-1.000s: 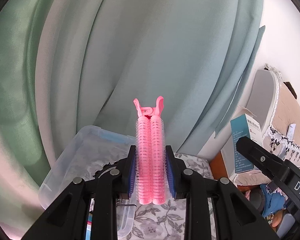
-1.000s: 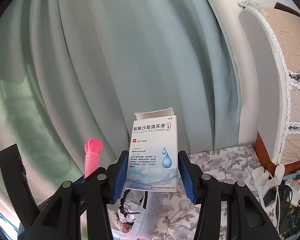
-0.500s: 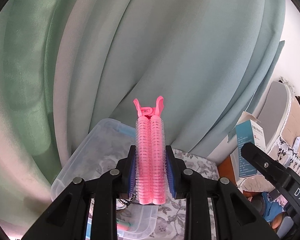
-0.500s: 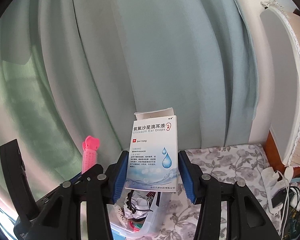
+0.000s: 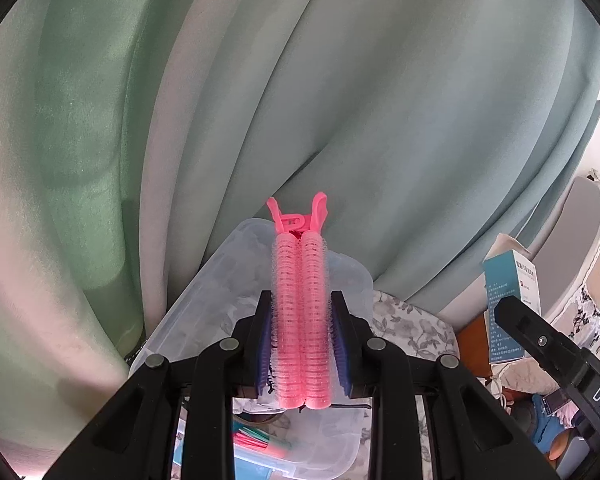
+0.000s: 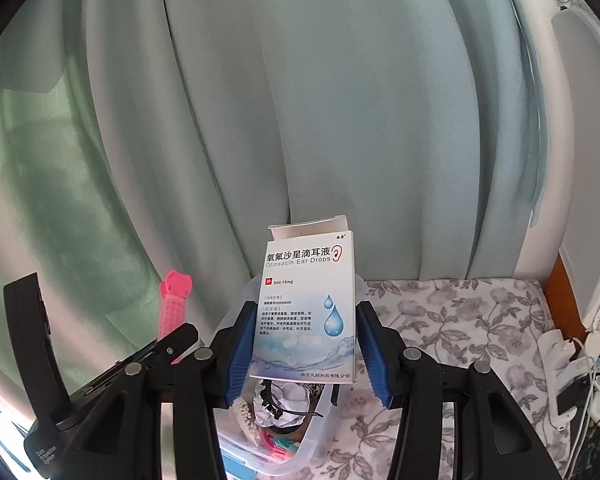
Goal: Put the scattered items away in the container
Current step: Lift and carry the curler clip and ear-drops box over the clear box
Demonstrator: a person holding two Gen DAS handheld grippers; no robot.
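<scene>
left tongs (image 5: 301,340) were clamped on a pink roller (image 5: 301,320), pads pressing its two bristled barrels from either side, clip end pointing away from the tongs. right tongs (image 6: 303,344) were clamped on an ear-drop box (image 6: 306,312), held upright by its narrow sides, top flap open.

the bin (image 5: 204,316) sat under and just ahead of the left tongs, clear plastic, on a floral cloth (image 5: 412,324). in the right view the bin (image 6: 320,432) lay directly below the box, already holding crumpled paper and other bits, too jumbled to name. curtain (image 5: 340,100) hung right behind it.

both items looked carried and over the bin, so the step in hand was probably the drop. to do it well: the roller was long, so the left tongs should tip it to lie along the bin's length before parting, else it could rest on the rim. bristles might cling to the pads, so part fully. the box was light with a loose flap; lower it close to the contents before letting go so it didn't bounce out. release one at a time, since the two tongs sat close together over the same opening.
</scene>
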